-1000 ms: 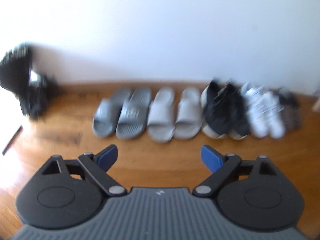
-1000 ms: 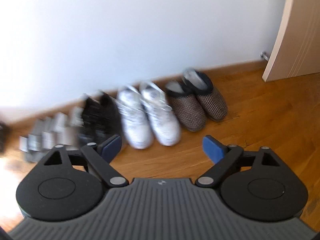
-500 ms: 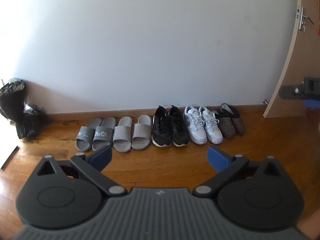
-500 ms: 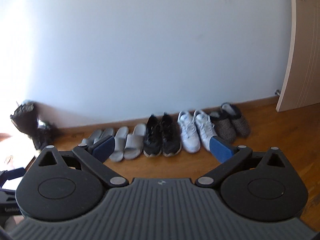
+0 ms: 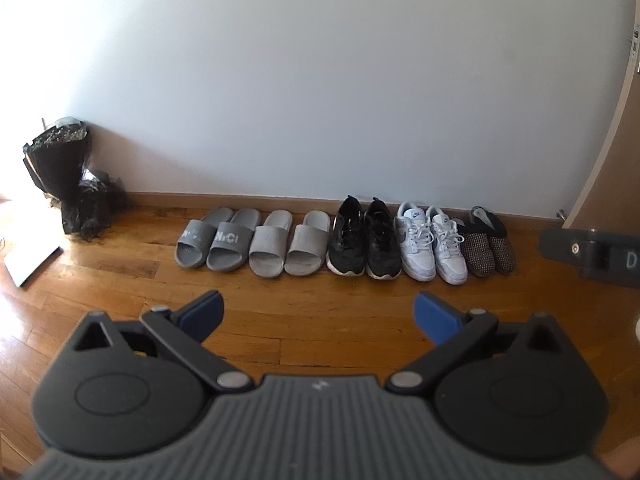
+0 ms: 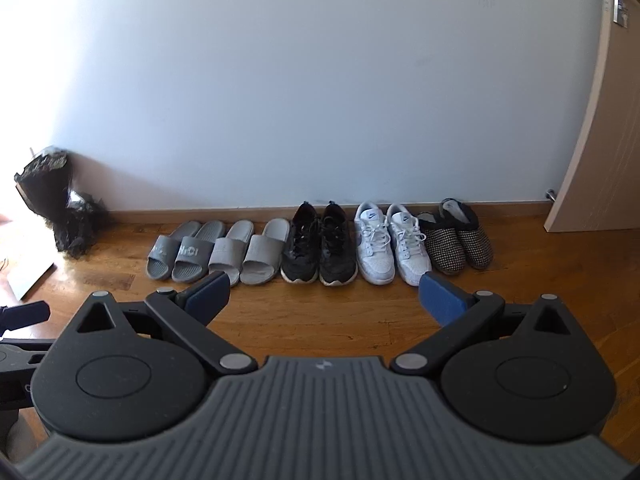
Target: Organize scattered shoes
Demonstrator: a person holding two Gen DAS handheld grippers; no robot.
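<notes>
Wooden floor (image 5: pixel 320 320), white wall (image 5: pixel 320 80) behind. Nearest: left gripper (image 5: pixel 318 314) and right gripper (image 6: pixel 324 294), both spread wide, empty, held above the floor well short of the shoes. Far: five pairs side by side along the baseboard, toes toward camera: dark grey slides (image 5: pixel 216 240), light grey slides (image 5: pixel 288 244), black sneakers (image 5: pixel 364 242), white sneakers (image 5: pixel 432 242), checked slippers (image 5: pixel 490 246). Black bundle (image 5: pixel 68 176) in left corner.

Both views sharp, free of motion blur. Strong daylight enters from the left, overexposing the wooden floor (image 5: pixel 24 216) at its left edge. Wall (image 6: pixel 300 80) evenly lit. Fisheye bends the door (image 6: pixel 600 120); corners vignette dark.
</notes>
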